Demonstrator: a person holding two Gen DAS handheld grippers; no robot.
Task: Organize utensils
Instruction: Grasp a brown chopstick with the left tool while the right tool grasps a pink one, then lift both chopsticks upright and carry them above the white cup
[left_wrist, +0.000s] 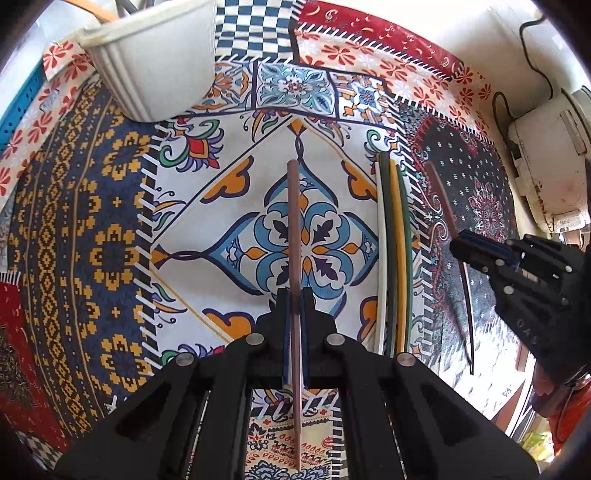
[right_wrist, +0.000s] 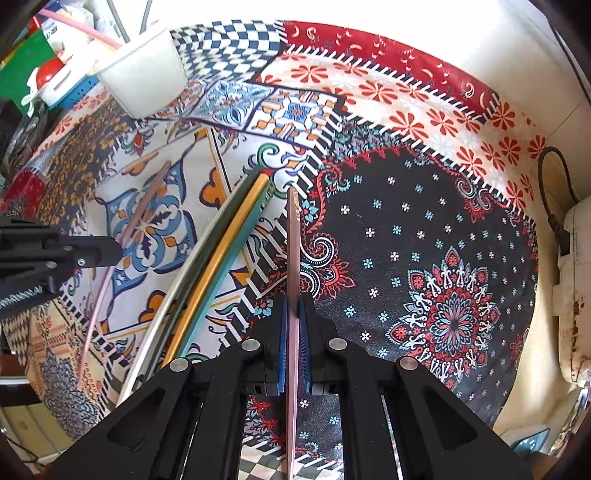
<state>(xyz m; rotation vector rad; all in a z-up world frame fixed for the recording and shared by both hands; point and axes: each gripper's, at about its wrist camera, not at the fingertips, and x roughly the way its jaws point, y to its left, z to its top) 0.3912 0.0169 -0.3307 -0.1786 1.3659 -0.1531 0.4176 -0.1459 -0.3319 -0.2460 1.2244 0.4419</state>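
Observation:
My left gripper (left_wrist: 294, 295) is shut on a pink-brown chopstick (left_wrist: 294, 236) that points away over the patterned cloth. My right gripper (right_wrist: 294, 306) is shut on a second pink chopstick (right_wrist: 293, 243). In the left wrist view the right gripper (left_wrist: 466, 245) shows at the right with its chopstick (left_wrist: 441, 195). In the right wrist view the left gripper (right_wrist: 114, 248) shows at the left with its chopstick (right_wrist: 142, 210). Several chopsticks, white, dark green and yellow (left_wrist: 393, 251), lie side by side on the cloth between the two grippers; they also show in the right wrist view (right_wrist: 218, 266).
A white ribbed holder (left_wrist: 155, 62) stands at the back left on the patchwork tablecloth (left_wrist: 92, 221); it also shows in the right wrist view (right_wrist: 147, 77). A white appliance (left_wrist: 546, 166) with a black cable sits at the right edge. A blue perforated basket (left_wrist: 16, 107) is far left.

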